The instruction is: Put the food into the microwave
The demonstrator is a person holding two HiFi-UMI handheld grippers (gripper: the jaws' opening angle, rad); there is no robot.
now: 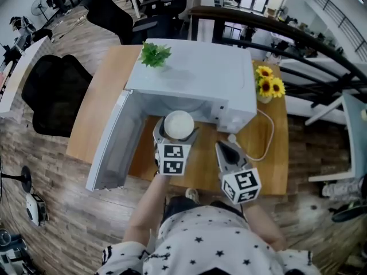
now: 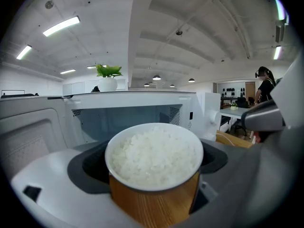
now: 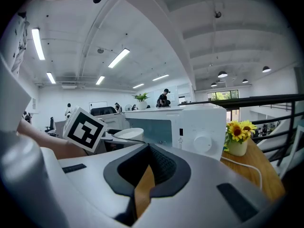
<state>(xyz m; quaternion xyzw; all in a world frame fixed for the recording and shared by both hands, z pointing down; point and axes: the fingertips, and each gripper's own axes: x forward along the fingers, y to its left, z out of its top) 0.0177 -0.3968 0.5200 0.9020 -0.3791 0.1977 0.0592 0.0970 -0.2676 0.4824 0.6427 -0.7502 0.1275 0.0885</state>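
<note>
A white bowl of rice with a wood-coloured outside is held level at the open mouth of the white microwave. My left gripper is shut on that bowl. In the left gripper view the bowl fills the space between the jaws, and the microwave cavity lies just behind it. The microwave door hangs open to the left. My right gripper is shut and holds nothing, low over the wooden table in front of the microwave's control panel.
A small green plant stands on top of the microwave. A vase of sunflowers sits at its right, with a white cable looping across the table. Black office chairs stand to the left and a dark railing behind.
</note>
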